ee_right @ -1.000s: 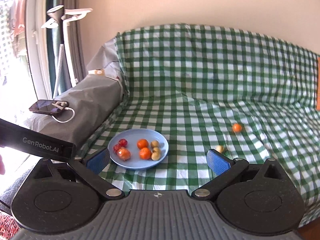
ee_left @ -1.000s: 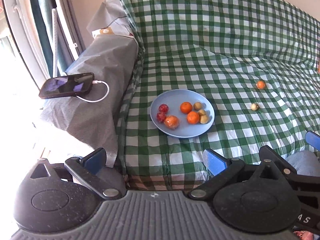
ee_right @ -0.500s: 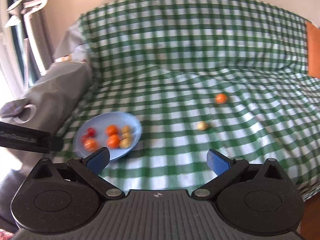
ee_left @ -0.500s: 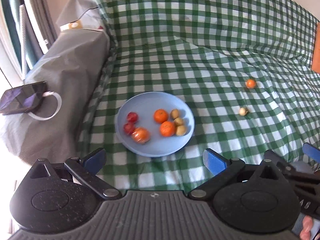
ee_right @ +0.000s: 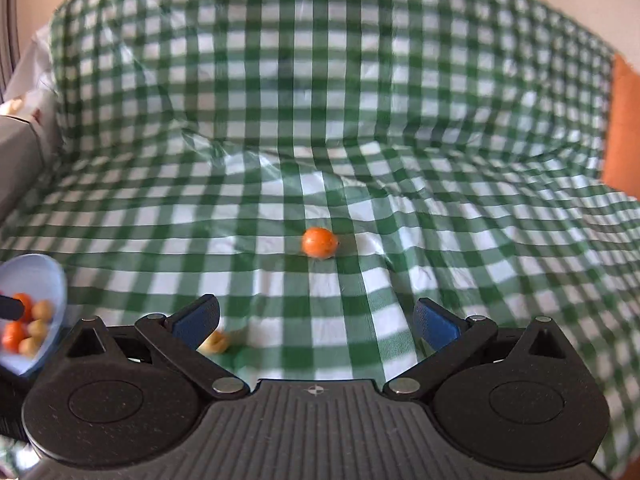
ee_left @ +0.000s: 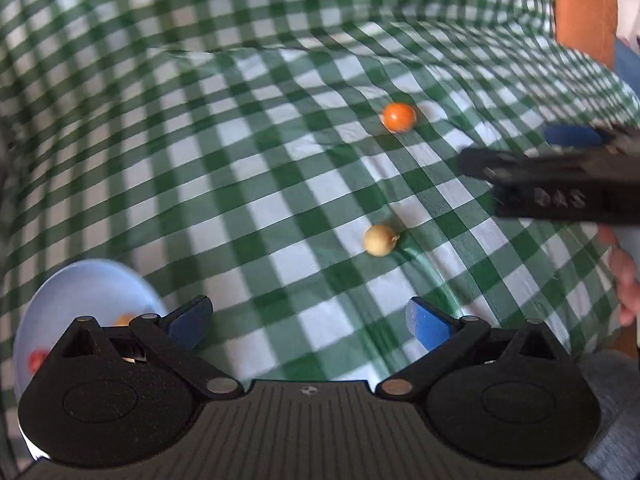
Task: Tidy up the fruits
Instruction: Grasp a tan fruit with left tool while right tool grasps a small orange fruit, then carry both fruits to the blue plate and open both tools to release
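A small orange fruit lies loose on the green checked cloth; it also shows in the right wrist view, ahead of my open, empty right gripper. A pale yellow fruit lies nearer, ahead of my open, empty left gripper; in the right wrist view it peeks out beside the left finger. The blue plate holding several fruits sits at lower left, partly hidden by the left gripper; it also shows in the right wrist view. The right gripper's body is seen at the right of the left wrist view.
The checked cloth covers a sofa seat and backrest. An orange cushion is at the far right. A grey-covered armrest is at the left. A hand shows at the right edge.
Both grippers have moved forward and to the right, toward the two loose fruits. The plate has slid to the lower left of both views. The phone and armrest have left the left wrist view.
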`<state>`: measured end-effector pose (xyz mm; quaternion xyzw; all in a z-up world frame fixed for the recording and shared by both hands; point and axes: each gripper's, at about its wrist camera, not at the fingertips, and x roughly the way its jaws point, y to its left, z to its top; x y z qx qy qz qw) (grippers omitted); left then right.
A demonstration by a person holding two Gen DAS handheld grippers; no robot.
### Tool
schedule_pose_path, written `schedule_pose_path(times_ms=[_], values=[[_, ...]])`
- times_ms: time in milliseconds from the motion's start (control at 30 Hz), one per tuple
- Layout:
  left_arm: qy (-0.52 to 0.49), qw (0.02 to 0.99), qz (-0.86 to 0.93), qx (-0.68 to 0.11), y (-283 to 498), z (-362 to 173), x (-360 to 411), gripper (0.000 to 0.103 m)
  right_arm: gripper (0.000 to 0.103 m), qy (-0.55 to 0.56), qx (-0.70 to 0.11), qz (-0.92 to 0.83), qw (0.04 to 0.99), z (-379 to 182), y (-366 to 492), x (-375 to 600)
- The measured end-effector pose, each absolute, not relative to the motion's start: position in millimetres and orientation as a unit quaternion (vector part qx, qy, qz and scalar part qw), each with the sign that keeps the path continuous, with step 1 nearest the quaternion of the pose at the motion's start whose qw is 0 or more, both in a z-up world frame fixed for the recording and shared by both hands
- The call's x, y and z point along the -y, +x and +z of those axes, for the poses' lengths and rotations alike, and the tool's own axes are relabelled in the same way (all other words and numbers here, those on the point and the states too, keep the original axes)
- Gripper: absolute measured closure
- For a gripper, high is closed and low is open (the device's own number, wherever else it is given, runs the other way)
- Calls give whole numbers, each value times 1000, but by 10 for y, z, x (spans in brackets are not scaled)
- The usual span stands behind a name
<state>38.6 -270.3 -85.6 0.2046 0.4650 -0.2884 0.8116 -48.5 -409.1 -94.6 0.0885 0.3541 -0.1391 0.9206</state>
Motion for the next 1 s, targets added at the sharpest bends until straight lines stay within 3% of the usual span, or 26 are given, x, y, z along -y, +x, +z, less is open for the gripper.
schedule_pose_path(times_ms=[367,467,500,533,567,600,667,833,1000], values=[[234,787,-320,-472,796,-1489,3268,0,1,104,-400,-112,904,-2026,779,4653],[226,791,-328,-465,779,-1500,3241,2,1,118,-370,-109,915,-2133,825,4737],[221,791,-335,-463,762,-1488,3230,12,1,113,-367,-108,917,-2136,827,4725],[217,794,-342,-455,730,-1455,3219,31,3,111,-366,-108,918,-2134,821,4718],[219,794,-348,-448,704,-1419,3233,44,18,110,-362,-105,920,-2129,804,4717],[222,789,-358,-448,682,-1390,3257,76,45,109,-354,-101,923,-2104,773,4696],[225,782,-359,-458,667,-1347,3299,75,62,120,-355,-98,922,-2024,783,4695],[220,796,-351,-442,560,-1096,3195,75,62,124,-359,-133,916,-1857,660,4693],[194,815,-334,-432,382,-593,2732,75,62,120,-335,-152,922,-1352,279,4627]])
